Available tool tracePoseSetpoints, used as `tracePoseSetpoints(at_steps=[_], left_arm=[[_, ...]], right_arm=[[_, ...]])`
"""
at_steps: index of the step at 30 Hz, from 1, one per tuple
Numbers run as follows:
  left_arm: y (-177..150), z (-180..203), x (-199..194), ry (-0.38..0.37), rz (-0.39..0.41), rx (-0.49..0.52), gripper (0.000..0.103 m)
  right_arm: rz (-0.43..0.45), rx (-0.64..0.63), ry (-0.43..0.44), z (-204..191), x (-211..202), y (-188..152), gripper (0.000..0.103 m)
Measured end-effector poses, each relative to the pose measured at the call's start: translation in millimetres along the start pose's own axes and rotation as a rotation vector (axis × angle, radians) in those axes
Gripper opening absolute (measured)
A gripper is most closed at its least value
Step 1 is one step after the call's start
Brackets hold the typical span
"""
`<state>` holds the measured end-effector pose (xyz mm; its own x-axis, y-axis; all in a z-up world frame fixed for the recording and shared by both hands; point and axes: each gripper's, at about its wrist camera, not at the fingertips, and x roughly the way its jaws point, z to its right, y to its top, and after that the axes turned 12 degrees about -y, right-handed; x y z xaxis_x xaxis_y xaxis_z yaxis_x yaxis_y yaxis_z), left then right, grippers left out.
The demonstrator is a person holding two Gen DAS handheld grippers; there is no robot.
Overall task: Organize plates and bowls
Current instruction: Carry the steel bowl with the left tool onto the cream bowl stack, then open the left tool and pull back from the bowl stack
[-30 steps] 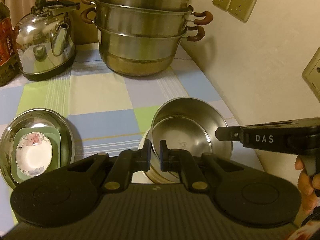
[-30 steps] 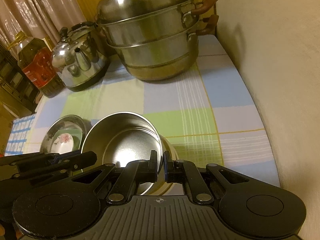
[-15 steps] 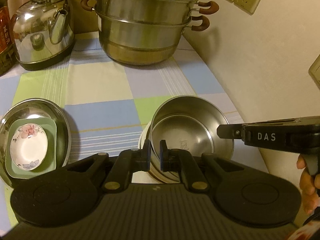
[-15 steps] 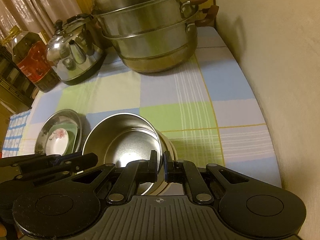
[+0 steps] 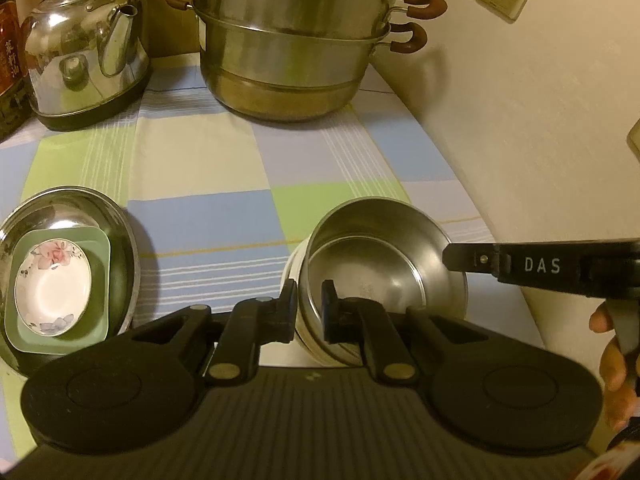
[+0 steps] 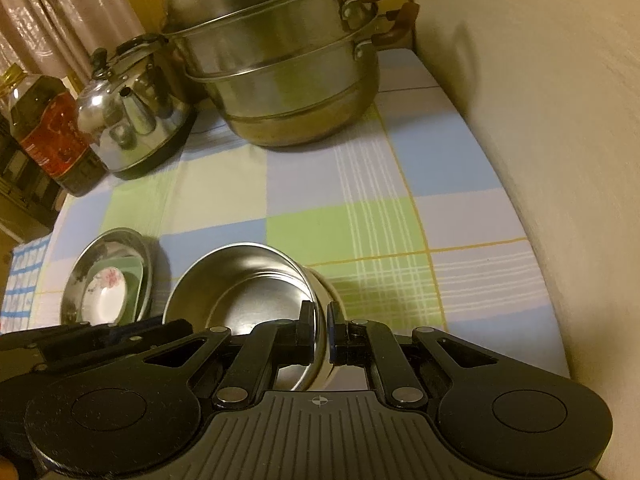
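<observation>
A steel bowl sits nested in a white bowl on the checked cloth. My left gripper is shut on the steel bowl's near rim. My right gripper is shut on the rim at the bowl's right side; its body shows at the right of the left wrist view. To the left a flowered white dish lies in a green square plate, inside a steel plate. That stack also shows in the right wrist view.
A large two-tier steel steamer pot and a steel kettle stand at the back. An oil bottle is at the far left. A cream wall runs along the table's right edge.
Both cameras have moved forward and slightly down; the pot and kettle look nearer. Both grippers stay shut on the steel bowl's rim, and the plate stack has not moved.
</observation>
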<state>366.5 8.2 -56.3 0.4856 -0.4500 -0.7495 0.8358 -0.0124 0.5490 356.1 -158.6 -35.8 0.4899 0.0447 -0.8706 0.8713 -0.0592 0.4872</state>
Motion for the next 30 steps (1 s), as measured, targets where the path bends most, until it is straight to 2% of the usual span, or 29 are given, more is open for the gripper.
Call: tracePoseSetpoints(at_steps=[10, 11, 13, 14, 15, 22, 30], left_arm=[[-6.5, -0.2, -25.1, -0.046, 0.037, 0.024, 0.018], [-8.5, 0.0, -30.5, -0.048, 0.042, 0.033, 0.019], [-13.4, -0.2, -40.8, -0.053, 0.049, 0.050, 0.019], [-17.0, -0.9, -46.8, -0.056, 0.051, 0.059, 0.019], [-20.4, -2.3, -52.3, -0.058, 0.050, 0.065, 0.019], [-51.1, -18.7, -92.9, -0.069, 0.036, 0.089, 0.020], [-94.3, -43.0, -136.5, -0.066, 0.011, 0.093, 0.020]], right_arm=[[0.070, 0.034, -0.009, 1.9, -15.9, -14.6, 0.009], [0.080, 0.042, -0.001, 3.0, -19.7, -17.5, 0.013], [0.100, 0.058, 0.007, 4.0, -27.5, -24.4, 0.030], [0.116, 0.069, 0.013, 5.0, -32.8, -29.6, 0.044], [0.129, 0.082, 0.015, 5.8, -38.3, -35.4, 0.049], [0.176, 0.169, 0.046, 4.5, -72.1, -78.5, 0.051], [0.179, 0.199, 0.050, -22.5, -103.8, -138.1, 0.051]])
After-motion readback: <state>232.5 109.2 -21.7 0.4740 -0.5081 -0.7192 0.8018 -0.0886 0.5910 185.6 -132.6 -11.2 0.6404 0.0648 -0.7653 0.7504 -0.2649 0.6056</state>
